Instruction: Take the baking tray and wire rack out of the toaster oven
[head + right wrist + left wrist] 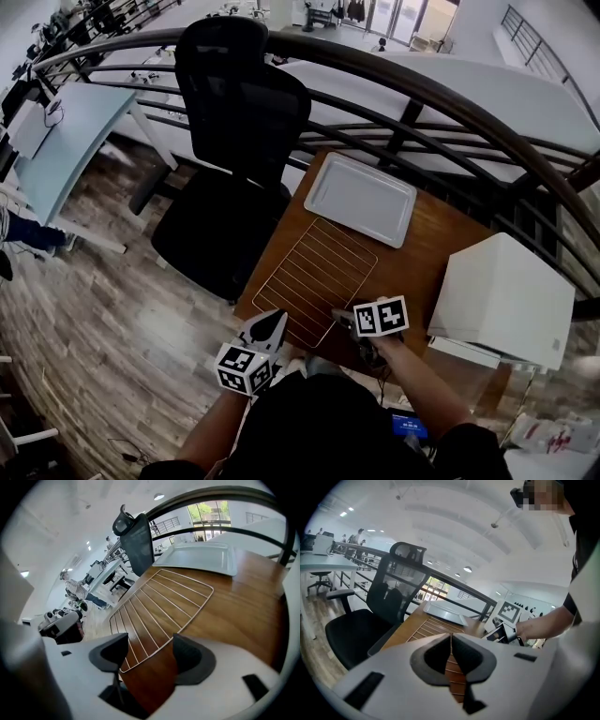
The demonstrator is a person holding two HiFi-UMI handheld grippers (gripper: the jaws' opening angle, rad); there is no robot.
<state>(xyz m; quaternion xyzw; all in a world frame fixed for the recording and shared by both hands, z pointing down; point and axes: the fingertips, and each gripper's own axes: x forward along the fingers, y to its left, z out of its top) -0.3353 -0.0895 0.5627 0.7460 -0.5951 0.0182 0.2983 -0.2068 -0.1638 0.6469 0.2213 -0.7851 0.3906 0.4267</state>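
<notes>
The wire rack (pixel 314 279) lies flat on the wooden table (pixel 427 253), and the grey baking tray (pixel 361 197) rests just beyond its far end. My right gripper (pixel 340 317) hovers at the rack's near edge, pointing steeply down. Its jaws stand wide open (pixel 150 649), with the rack's near rim (pixel 159 606) passing under the gap and neither pad touching it. The tray (pixel 199 557) lies further off. My left gripper (pixel 269 328) is shut and empty (pixel 451 637) at the table's near left corner, aimed across the rack (pixel 433 626) toward the tray (pixel 445 611).
A white toaster oven (pixel 506 295) stands on the table's right end. A black office chair (pixel 239 103) sits at the table's far left side. A curved dark railing (pixel 422 89) runs behind the table. Wooden floor lies to the left.
</notes>
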